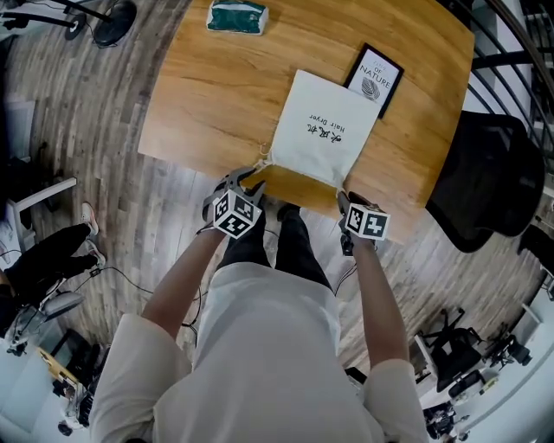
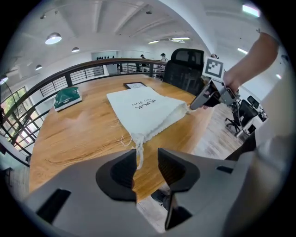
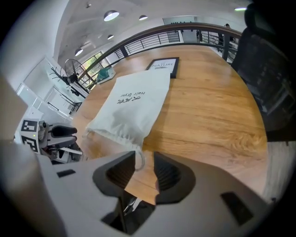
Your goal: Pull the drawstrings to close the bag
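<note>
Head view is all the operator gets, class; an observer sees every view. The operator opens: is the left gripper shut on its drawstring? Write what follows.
Observer: No. The left gripper is open; the drawstring hangs down between its jaws, which stand apart.
Operator: And the right one?
Observer: The right gripper is open too, with the other drawstring loop lying between its jaws.

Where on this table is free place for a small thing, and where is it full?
Free wood: left of the white bag, toward the green packet; right of it, nearer than the frame. Crowded: near edge, left gripper and right gripper.
</note>
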Motion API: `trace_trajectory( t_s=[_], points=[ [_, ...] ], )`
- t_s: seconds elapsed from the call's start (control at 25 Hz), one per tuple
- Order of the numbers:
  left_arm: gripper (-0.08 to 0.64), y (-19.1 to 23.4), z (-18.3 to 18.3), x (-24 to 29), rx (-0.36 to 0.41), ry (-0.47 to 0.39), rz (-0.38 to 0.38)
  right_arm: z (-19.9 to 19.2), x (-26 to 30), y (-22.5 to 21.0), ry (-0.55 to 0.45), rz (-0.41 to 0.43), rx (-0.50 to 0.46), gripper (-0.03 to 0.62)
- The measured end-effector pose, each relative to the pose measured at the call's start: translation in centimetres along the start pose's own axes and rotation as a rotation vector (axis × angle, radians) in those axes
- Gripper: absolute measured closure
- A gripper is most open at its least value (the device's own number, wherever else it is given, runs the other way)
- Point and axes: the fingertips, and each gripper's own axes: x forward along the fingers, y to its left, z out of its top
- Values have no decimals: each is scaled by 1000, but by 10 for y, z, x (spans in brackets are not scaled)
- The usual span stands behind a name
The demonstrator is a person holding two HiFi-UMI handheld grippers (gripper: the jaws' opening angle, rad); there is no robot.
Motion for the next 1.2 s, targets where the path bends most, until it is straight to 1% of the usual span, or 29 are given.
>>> trace_trajectory(
  t_s=[0.16,0.36,0.48,0.68,0.76,0.88,1.0,1.08,1.16,1.2],
  points=[
    [420,-2,-5,7,18,27,-8,-10,10,-1,70,4,12,482],
    [420,2,-10,14,20,55,5,-11,19,-5,104,-14,17,482],
    [420,6,-9,19,19,61,15,-11,22,-9,122,-42,-12,483],
    [422,11,-11,25,41,88,48,-12,23,-11,132,-97,-64,533],
    [422,14,-13,29,50,102,71,-12,23,-14,128,-115,-70,570],
    [426,19,-18,36,53,127,95,-12,24,-15,127,-116,-65,577],
    [432,20,-21,40,66,142,98,-12,23,-14,126,-115,-60,577],
    [452,21,-20,39,83,138,123,-11,22,-12,123,-117,-58,578],
    [549,28,-18,36,94,128,176,-9,22,-11,120,-116,-60,578],
    [550,31,-17,36,85,119,192,-9,22,-11,119,-115,-62,578]
  ],
)
